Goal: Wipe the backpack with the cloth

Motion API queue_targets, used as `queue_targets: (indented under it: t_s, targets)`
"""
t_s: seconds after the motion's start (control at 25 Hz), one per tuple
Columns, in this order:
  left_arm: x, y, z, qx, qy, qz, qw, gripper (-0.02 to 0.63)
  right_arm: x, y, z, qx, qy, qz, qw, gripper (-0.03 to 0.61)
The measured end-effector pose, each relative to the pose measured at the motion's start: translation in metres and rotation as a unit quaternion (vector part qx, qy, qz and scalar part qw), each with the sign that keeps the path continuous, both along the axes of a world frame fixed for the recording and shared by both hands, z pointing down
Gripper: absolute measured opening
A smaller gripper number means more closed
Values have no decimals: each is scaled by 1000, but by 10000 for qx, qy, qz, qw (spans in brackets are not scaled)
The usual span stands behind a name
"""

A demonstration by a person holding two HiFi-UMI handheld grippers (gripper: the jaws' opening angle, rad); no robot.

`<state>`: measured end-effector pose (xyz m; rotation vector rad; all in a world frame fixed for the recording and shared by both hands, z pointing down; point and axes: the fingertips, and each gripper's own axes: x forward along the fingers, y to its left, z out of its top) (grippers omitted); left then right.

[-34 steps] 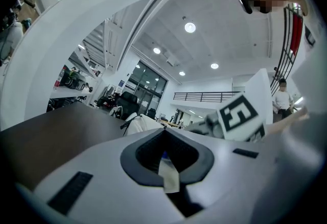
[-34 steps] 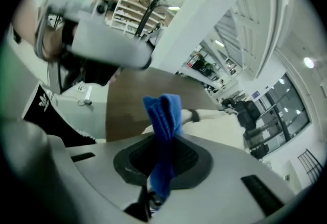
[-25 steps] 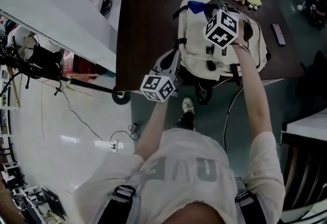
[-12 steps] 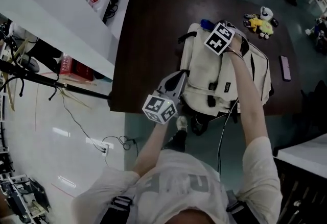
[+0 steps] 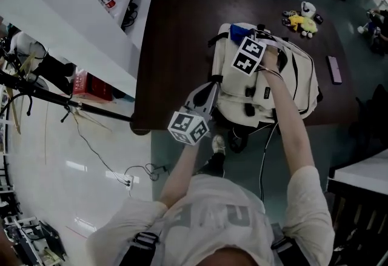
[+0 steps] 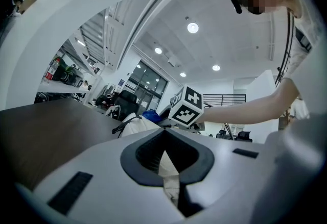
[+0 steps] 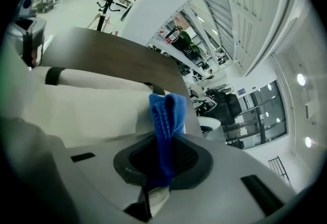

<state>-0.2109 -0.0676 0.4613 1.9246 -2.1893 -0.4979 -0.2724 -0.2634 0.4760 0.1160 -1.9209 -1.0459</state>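
Right tool (image 7: 162, 164) is pinching the blue cloth (image 7: 166, 116), holding it over the far end of the cream backpack (image 5: 294, 86) that's lying on the dark table (image 5: 176, 40). Left tool (image 6: 168, 167) is clamping the backpack's near-edge fabric.

Far right on the dark table (image 5: 173, 46), a small yellow plush toy (image 5: 300, 19); nearer, by the right edge, a flat dark device (image 5: 334, 69). Left, a white counter (image 5: 66, 16), a red box (image 5: 85, 84) just beside it.
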Motion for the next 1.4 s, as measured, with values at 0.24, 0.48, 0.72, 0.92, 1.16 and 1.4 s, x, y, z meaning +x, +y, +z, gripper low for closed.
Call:
queue_targets:
  t_s: [0.24,0.48,0.72,0.92,1.16,1.4]
  targets:
    - [22,19,-8,51,-84,136,9999,3,32,42,12,179,162,16,9997,41]
    - [41,39,-15,120,-98,242,9996,3,68,78,18,-11,136,183,9997,41]
    - [62,58,-16,180,-145,357,9991,3,101,121,37,103,208,85,9997,41]
    - [74,75,-14,176,-100,382,9991,3,118,159,49,159,219,-73,9996,41]
    - [84,89,-10,157,-97,392,9991,3,131,202,76,-74,285,-155,9994,41]
    - [92,96,-12,164,-113,428,9989,3,143,216,82,-259,162,-57,9995,41]
